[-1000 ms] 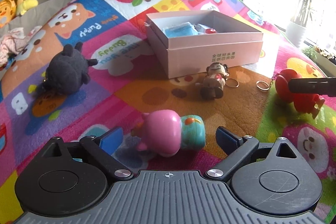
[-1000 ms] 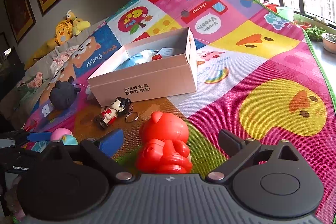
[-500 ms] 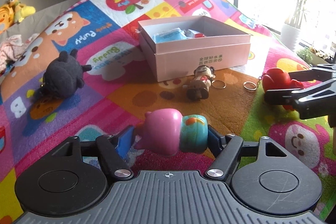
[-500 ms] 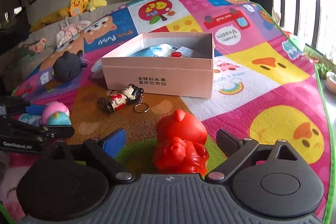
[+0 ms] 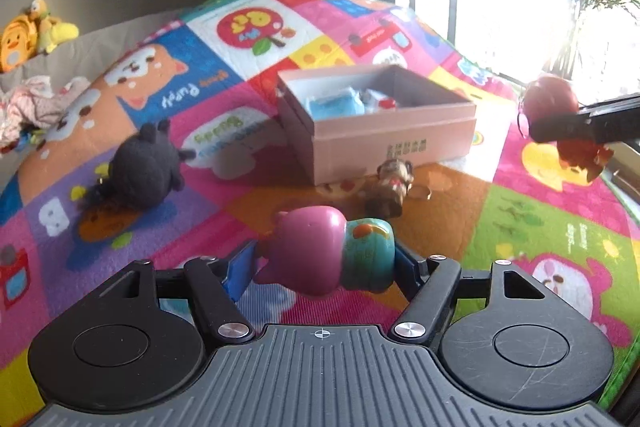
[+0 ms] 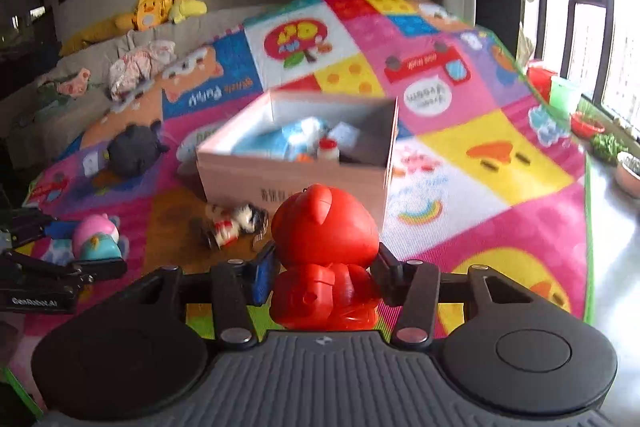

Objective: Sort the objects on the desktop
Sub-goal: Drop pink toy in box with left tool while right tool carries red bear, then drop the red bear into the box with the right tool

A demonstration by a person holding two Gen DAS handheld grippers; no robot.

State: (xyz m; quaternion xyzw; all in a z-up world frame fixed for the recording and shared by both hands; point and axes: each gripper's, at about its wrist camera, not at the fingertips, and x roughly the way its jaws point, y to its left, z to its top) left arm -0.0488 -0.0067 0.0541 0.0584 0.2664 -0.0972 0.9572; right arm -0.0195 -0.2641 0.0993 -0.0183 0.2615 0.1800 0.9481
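1. My left gripper (image 5: 324, 263) has the pink-headed figure with the teal body (image 5: 328, 251) lying crosswise between its pads. The jaws are closing, pressed on it from both sides, and it sits clear of the play mat (image 5: 520, 227).
2. My right gripper (image 6: 324, 271) has the red figure (image 6: 324, 259) upright between its pads, jaws closing and clamped at the body. In the left view it hangs in the air at the right edge.
3. Ahead of both, the open pink box (image 5: 384, 143) rests on the mat with blue and white items already inside.
4. Just in front of the box lies a small keychain doll (image 5: 390, 185) on its side, its ring beside it.
5. Left of the box, well apart, sits the dark grey plush (image 5: 144, 165).
6. At the far back left, yellow plush toys (image 6: 160, 7) rest on a grey sofa.
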